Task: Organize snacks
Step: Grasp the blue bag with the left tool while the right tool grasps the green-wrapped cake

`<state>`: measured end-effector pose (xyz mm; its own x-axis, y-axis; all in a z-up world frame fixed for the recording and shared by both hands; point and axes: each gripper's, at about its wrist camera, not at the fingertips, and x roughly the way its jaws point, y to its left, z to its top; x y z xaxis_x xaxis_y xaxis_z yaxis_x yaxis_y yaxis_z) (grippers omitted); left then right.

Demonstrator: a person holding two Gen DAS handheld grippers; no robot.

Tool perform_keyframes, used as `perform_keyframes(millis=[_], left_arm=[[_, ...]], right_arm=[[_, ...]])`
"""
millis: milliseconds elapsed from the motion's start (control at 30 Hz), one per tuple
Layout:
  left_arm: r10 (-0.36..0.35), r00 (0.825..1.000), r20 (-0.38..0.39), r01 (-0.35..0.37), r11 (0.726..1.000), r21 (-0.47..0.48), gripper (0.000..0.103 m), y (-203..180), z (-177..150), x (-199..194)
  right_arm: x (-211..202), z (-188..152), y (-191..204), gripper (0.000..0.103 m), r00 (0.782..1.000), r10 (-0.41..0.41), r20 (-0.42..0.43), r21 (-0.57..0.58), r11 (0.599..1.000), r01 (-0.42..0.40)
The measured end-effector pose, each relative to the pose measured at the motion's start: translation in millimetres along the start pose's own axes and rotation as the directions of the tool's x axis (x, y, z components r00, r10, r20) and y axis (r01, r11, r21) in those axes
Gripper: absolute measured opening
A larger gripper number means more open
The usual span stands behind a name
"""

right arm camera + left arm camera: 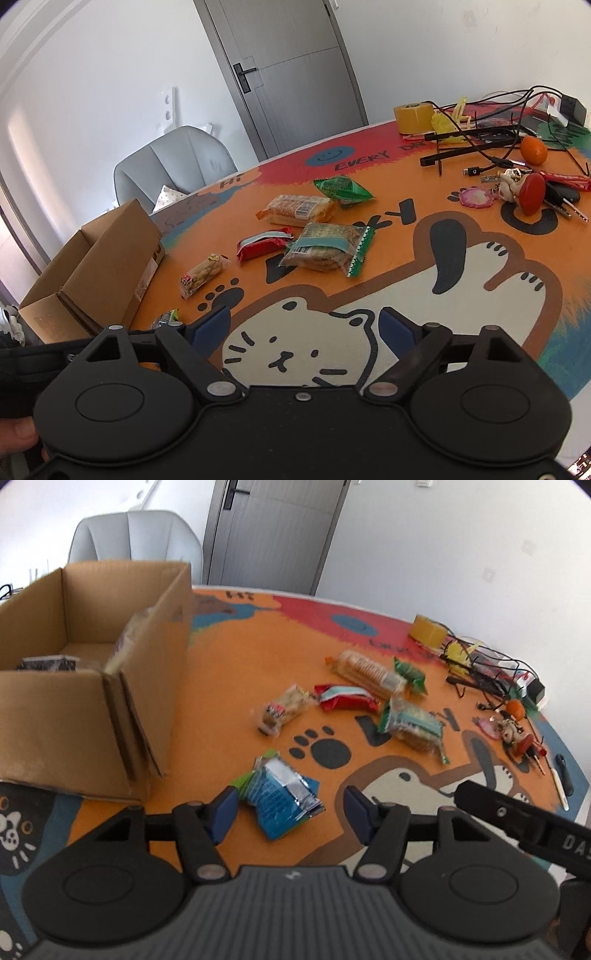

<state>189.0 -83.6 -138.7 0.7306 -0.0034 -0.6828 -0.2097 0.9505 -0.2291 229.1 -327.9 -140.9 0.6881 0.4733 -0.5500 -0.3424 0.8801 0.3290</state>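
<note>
Left wrist view: our left gripper (290, 814) sits low over the table (229, 716), fingers spread, with the blue-and-silver snack pack (282, 799) lying between the blue pads (223, 814). The left pad looks just at the pack's edge; the right pad is clear of it, so no pinch. Cardboard box (92, 716) stands to the left, open-topped, with a dark packet (46, 663) and a clear-wrapped pack (127, 642) inside. Further out on the table: peanut-bar pack (284, 709), red wrapper (345, 698), green-edged cracker pack (412, 725), orange-ended biscuit pack (365, 672), green pouch (410, 674). A black piece of our right gripper (524, 819) cuts in at lower right.

Right wrist view: our right gripper (304, 328) hangs over the cat print, fingers spread wide, nothing between them. The same snacks lie ahead on the table (461, 295): peanut bar (203, 275), red wrapper (264, 245), cracker pack (327, 249), biscuit pack (297, 208), green pouch (341, 188). Box (99, 269) is at far left. Only a corner of the blue pack (166, 319) shows past the left finger.
</note>
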Motion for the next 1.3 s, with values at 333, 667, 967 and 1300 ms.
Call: perform_keyframes(millis=[333,667,967,1300], left_arm=[[-0.008,1.0,0.027,0.007,0.999,0.046,0.033,-6,5,18],[-0.042,0.998,0.054,0.039,0.998,0.044,0.031,-2,23,23],[-0.039,0.998,0.053,0.038,0.999,0.019,0.031,2,37,41],[-0.047,0.998,0.046,0.046,0.999,0.014,0.031,4,38,50]], right_arm=[[13,7,-8,0.087,1.0,-0.012,-0.003,0.024,1.0,0.012],[43,25,-2,0.085,0.999,-0.032,-0.013,0.031,0.999,0.032],[81,44,7,0.085,0.994,-0.104,-0.032,0.026,0.994,0.105],[111,51,20,0.085,0.979,-0.201,-0.039,-0.04,0.979,0.199]])
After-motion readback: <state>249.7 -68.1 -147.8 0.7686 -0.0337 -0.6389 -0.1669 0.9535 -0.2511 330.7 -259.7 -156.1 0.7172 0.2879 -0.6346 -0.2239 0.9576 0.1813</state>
